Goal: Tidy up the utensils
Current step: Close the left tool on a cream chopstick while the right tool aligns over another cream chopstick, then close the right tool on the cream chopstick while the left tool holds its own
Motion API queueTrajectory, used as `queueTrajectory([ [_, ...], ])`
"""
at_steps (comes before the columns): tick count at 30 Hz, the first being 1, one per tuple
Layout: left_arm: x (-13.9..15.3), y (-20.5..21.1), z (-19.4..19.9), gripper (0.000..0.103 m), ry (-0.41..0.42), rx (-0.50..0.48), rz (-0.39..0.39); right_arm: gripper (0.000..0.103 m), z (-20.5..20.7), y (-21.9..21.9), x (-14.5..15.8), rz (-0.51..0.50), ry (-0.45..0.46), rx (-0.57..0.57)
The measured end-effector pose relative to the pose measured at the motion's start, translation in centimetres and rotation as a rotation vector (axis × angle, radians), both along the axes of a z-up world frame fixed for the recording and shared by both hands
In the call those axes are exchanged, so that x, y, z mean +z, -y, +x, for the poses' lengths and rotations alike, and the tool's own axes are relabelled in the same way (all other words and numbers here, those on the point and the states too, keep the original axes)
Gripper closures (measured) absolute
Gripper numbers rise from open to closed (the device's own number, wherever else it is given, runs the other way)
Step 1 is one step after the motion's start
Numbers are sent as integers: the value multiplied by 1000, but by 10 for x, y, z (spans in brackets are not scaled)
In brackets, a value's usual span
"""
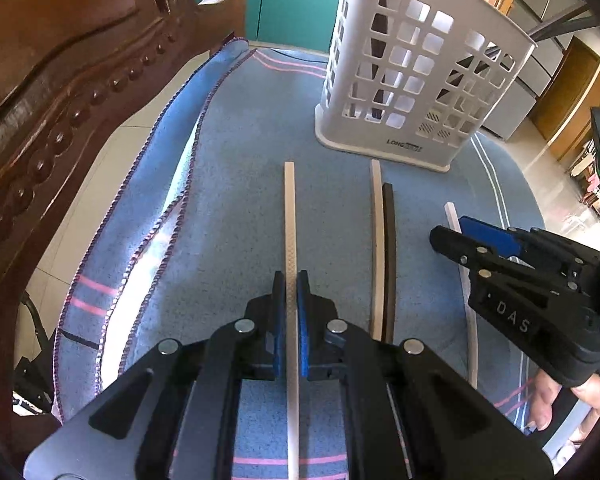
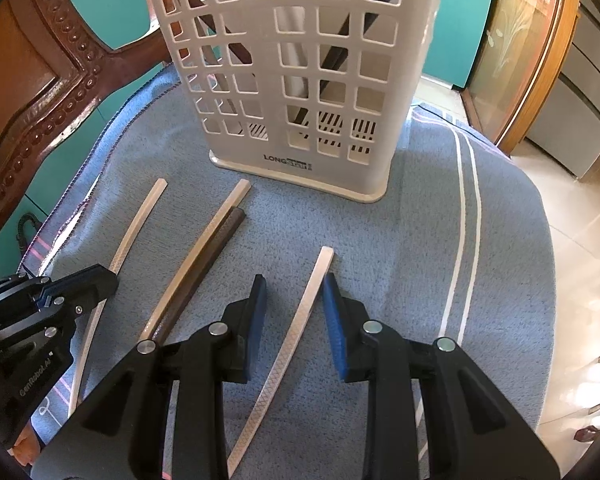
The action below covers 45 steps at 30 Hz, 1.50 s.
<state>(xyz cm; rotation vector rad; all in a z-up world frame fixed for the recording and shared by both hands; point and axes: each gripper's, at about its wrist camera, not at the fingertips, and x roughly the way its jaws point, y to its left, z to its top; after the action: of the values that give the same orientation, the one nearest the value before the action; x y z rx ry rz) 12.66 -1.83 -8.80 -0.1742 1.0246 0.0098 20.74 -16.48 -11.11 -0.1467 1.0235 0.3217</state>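
Note:
Several chopsticks lie on a blue cloth before a white slotted holder (image 1: 416, 76) that has dark and white chopsticks inside; the holder also shows in the right wrist view (image 2: 300, 80). My left gripper (image 1: 291, 280) is shut on the leftmost white chopstick (image 1: 289, 208), which also shows in the right wrist view (image 2: 136, 228). My right gripper (image 2: 294, 284) is open, its jaws either side of another white chopstick (image 2: 304, 312), which appears in the left wrist view (image 1: 452, 214). A white and dark brown pair (image 2: 204, 256) lies between them, also visible in the left wrist view (image 1: 382, 248).
A carved brown wooden chair back (image 1: 60, 80) rises on the left. The blue cloth (image 1: 236, 184) covers a round seat, with tiled floor (image 2: 580, 240) to the right. Teal cabinets (image 1: 292, 0) stand behind.

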Motion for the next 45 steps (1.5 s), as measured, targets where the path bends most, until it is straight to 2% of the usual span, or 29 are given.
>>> queueTrajectory([
  [1, -1, 2, 2, 96, 0, 0, 2, 74, 0, 0, 0, -1, 1, 3],
  [3, -3, 8, 1, 95, 3, 2, 10, 85, -2, 0, 0, -5, 5, 8],
  [5, -2, 9, 1, 95, 4, 4, 13, 89, -4, 2, 1, -1, 4, 11],
  [12, -2, 2, 2, 93, 9, 21, 19, 92, -11, 3, 3, -8, -2, 47],
  [19, 0, 1, 8, 85, 5, 25, 35, 92, -8, 13, 3, -16, -6, 32],
  [27, 2, 3, 25, 83, -13, 45, 75, 81, -1, 17, 4, -12, -15, 3],
  [33, 3, 17, 38, 74, -5, 32, 138, 78, -1, 21, 5, -14, -13, 0],
  [37, 4, 18, 46, 73, -6, 28, 136, 74, -1, 21, 4, -15, -14, 2],
  [42, 3, 19, 48, 71, -14, 11, 156, 64, -4, 20, 4, -10, -19, 8],
  [45, 1, 17, 51, 70, -20, 9, 144, 64, -8, 15, 3, -30, -7, 10],
])
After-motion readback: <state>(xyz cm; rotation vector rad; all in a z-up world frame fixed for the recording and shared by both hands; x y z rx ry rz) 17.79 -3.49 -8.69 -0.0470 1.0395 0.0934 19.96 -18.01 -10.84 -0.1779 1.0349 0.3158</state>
